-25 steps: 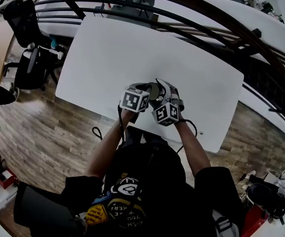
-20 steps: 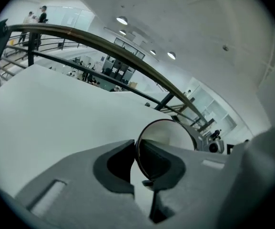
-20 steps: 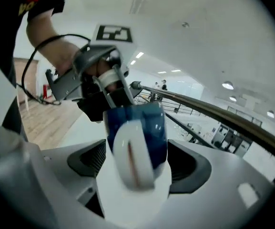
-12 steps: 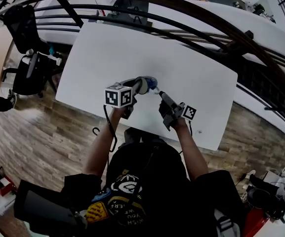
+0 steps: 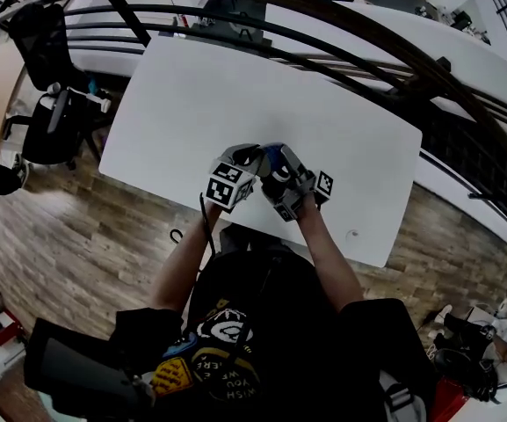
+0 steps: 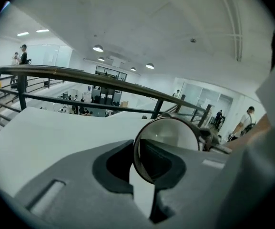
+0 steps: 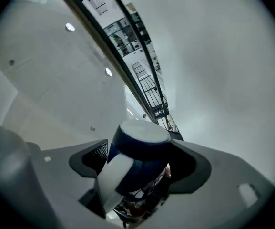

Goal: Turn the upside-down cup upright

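A dark blue cup (image 5: 271,157) with a white inside and a white handle hangs just above the white table (image 5: 235,77), near its front edge. My left gripper (image 5: 255,159) is shut on the cup's wall at the rim. In the left gripper view the round open mouth of the cup (image 6: 171,132) faces the camera, tilted on its side, above my left gripper (image 6: 144,163). My right gripper (image 5: 279,170) meets it from the right. In the right gripper view the cup (image 7: 139,149) sits base outward between the wide jaws of my right gripper (image 7: 142,163), which have just been closing; a slim gap shows at the left pad.
Dark railings (image 5: 341,51) curve along the table's far side. An office chair (image 5: 55,112) stands on the wooden floor at the left. The person's arms and torso fill the lower middle of the head view.
Half a second ago my right gripper was off to the right while the left one held the cup alone. It has swung back in around the cup, and the cup has risen and tilted.
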Demonstrator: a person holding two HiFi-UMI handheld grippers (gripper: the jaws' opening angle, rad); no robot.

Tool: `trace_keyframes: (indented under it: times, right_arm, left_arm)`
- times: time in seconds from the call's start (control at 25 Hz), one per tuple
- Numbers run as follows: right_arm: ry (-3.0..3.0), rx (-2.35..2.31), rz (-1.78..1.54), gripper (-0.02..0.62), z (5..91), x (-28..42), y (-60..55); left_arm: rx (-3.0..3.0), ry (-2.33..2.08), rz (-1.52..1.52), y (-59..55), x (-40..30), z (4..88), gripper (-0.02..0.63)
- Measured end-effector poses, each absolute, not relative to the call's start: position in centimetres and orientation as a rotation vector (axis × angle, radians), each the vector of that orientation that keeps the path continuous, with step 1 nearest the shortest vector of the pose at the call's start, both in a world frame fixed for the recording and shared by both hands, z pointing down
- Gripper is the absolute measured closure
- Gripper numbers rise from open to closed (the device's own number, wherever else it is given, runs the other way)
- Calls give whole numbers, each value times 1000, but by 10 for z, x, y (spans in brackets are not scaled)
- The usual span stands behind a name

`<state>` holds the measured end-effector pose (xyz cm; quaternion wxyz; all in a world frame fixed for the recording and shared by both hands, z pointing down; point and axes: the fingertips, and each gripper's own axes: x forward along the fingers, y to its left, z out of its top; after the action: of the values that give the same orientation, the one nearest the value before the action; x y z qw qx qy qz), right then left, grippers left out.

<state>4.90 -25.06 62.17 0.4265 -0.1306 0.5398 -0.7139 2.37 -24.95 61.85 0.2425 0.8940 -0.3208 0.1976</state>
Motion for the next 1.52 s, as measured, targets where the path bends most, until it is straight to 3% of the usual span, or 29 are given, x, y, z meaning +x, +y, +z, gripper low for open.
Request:
trace_keyframes:
  times: [0.08,0.2,0.32,0.4,0.52,0.72,0.88,1.04,1.52]
  right_arm:
    - [1488,-456,-1752,221,629,53,-253]
    - [1798,-690,-1670,232,642,55,-263]
    - [2135,-842,-1516,238,645,44,-275]
    - [2221,-959,-1426,247,657,48,-287]
    - [2374,-1173,-1270,256,681,59,-309]
    - [2728,-1446,-996,252,730,54,-342]
    - [2938,-1538,-652,252,729,47,-351]
    - [3022,-1529,-521,252,732,37,-344]
    - [2933,-1682,-547,242,739,64,-301]
  left_arm:
    - [2420,-924,604,-250,16,631,532]
    - [2296,-1007,703,-250,-10,656,423]
    - [2228,-1093,779,-246,-31,673,422]
    - [2161,-1158,757,-243,-48,682,461]
    - [2072,-1236,721,-237,-73,690,603]
    - [2077,-1240,662,-239,-76,690,603]
    - [2082,-1235,636,-231,-73,687,603]
    - [2073,-1204,676,-219,-73,699,603]
    - [2120,-1142,734,-190,-76,692,603]
